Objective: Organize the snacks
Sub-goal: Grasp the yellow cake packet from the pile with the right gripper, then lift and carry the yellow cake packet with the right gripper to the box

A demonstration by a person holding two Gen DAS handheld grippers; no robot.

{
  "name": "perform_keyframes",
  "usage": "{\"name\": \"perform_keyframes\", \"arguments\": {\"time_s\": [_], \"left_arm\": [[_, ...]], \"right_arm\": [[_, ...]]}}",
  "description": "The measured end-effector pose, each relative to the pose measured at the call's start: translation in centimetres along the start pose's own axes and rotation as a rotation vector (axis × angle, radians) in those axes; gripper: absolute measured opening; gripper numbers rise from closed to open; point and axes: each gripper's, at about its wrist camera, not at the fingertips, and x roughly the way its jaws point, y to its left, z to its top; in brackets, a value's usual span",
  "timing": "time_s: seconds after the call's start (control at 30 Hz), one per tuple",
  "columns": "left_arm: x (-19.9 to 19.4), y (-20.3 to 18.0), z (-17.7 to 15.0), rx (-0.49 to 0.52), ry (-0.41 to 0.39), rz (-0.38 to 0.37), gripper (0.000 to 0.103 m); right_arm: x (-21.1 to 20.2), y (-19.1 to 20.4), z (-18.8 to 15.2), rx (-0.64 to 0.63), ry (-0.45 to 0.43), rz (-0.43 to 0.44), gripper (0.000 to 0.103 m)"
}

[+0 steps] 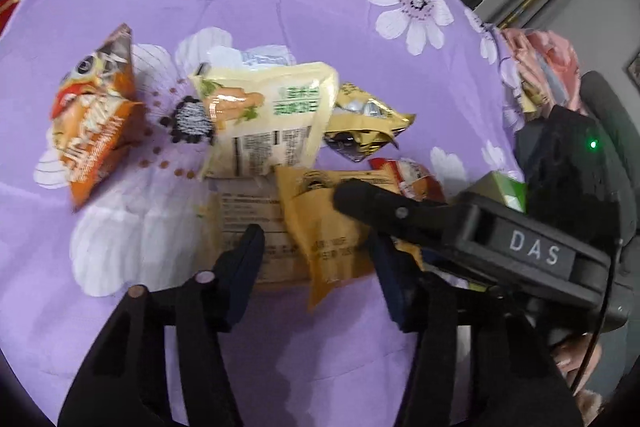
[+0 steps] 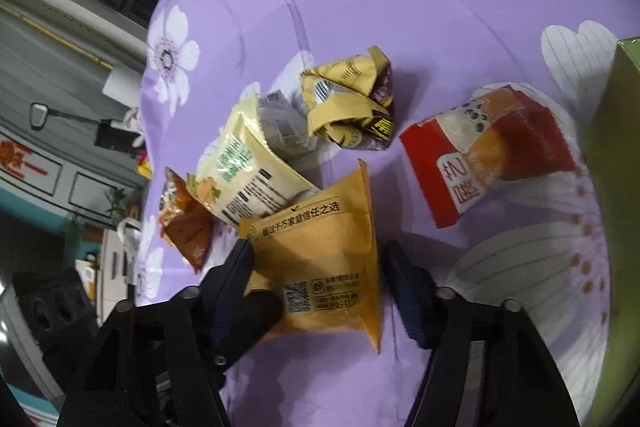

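Right wrist view: right hand-held gripper [image 2: 316, 279] straddling yellow snack packet [image 2: 320, 259], released; left hand-held gripper [image 1: 316, 259] too. Close squarely mid-packet, avoid pale packet [image 2: 248, 171] alongside.

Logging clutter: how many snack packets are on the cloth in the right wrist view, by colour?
Orange-brown packet: 1
Pale yellow packet: 1
Grey packet: 1
Gold packet: 1
Mustard packet: 1
Red packet: 1
Total: 6

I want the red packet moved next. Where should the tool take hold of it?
Grip the red packet across its short width, at the red sealed end nearest the right tool, coming from above. It lies flat on the purple cloth, apart from the other packets.
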Motion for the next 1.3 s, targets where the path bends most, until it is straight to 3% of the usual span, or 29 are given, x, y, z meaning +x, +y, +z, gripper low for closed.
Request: {"name": "perform_keyframes", "arguments": {"time_s": [0.07, 0.37, 1.3], "left_arm": [[0.1, -0.1, -0.2, -0.003, 0.004, -0.036, 0.041], [-2.0, -1.1, -1.0, 0.023, -0.031, -0.04, 0.034], [-8.3, -5.5, -2.9, 0.223, -0.233, 0.017, 0.034]], "right_arm": [[-0.4, 0.2, -0.3, -0.018, -0.024, -0.006, 0.056], [-2.3, 1.5, -1.6, -0.065, -0.078, -0.004, 0.054], [-8.6, 5.4, -5.1, -0.183, -0.308, 0.098, 0.054]]}}
